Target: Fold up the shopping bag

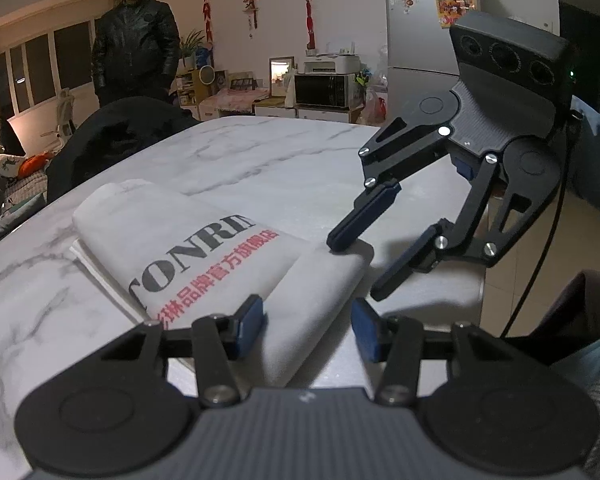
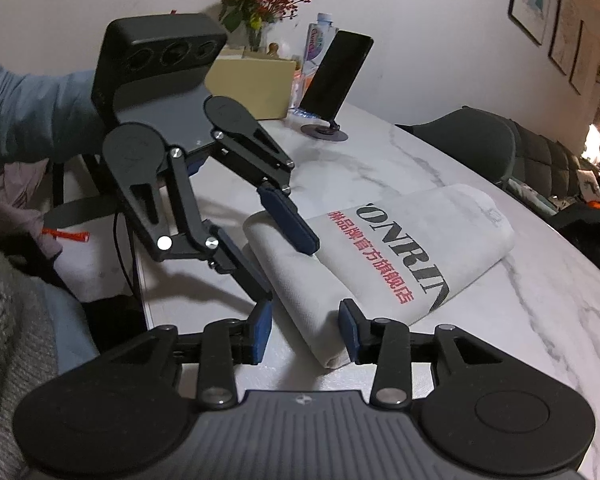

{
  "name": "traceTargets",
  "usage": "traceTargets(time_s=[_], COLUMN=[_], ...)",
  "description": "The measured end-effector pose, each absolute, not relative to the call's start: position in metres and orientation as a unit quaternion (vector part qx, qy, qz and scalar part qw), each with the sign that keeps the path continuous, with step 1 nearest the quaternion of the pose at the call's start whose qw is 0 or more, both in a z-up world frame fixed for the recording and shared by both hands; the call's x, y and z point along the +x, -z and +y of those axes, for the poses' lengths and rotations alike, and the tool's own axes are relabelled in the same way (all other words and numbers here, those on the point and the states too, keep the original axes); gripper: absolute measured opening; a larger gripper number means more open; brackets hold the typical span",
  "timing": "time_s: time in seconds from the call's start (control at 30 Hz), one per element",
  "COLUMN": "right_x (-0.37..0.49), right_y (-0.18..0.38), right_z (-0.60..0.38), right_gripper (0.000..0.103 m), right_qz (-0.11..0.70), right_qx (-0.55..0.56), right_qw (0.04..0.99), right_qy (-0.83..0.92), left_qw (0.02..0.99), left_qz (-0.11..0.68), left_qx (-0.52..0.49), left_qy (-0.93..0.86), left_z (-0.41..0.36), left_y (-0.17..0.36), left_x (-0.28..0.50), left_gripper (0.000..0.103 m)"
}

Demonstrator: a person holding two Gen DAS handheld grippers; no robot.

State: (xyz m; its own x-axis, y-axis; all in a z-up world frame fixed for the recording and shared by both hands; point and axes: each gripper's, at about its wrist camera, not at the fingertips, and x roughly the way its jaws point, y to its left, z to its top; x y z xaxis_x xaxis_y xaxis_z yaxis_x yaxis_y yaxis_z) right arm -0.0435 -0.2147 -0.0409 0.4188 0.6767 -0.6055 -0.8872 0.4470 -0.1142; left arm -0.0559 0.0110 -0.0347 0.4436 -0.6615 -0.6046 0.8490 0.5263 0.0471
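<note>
Marble tabletop [image 1: 260, 160], near edge, home interior | white printed shopping bag [image 1: 188, 240] lying on it, already folded into a compact stack | left gripper [image 1: 308, 320] fingers apart, astride bag's near end | right gripper [image 2: 304, 324] fingers apart, empty, at its other end | advice: pinch all layers together, align edges, press crease flat.
</note>
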Motion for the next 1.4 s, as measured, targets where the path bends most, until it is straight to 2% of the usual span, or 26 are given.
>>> traceTargets(time_s=[0.3, 0.67, 1.17, 1.4], right_x=[-0.038, -0.026, -0.018, -0.015], right_y=[0.041, 0.043, 0.045, 0.039], right_z=[-0.214, -0.229, -0.234, -0.225], right_gripper=[0.039, 0.039, 0.039, 0.039], right_qz=[0.25, 0.259, 0.257, 0.254], right_qx=[-0.219, -0.142, -0.124, -0.185], right_qw=[0.809, 0.815, 0.815, 0.8], right_qy=[-0.485, -0.498, -0.505, -0.511], left_qw=[0.833, 0.834, 0.808, 0.793], left_qz=[0.269, 0.279, 0.341, 0.358], left_qx=[0.172, 0.136, -0.011, -0.053], left_qy=[0.452, 0.455, 0.48, 0.49], left_z=[0.01, 0.015, 0.04, 0.044], left_y=[0.037, 0.038, 0.044, 0.052], left_x=[-0.049, -0.04, -0.001, 0.017], left_gripper=[0.045, 0.044, 0.041, 0.04])
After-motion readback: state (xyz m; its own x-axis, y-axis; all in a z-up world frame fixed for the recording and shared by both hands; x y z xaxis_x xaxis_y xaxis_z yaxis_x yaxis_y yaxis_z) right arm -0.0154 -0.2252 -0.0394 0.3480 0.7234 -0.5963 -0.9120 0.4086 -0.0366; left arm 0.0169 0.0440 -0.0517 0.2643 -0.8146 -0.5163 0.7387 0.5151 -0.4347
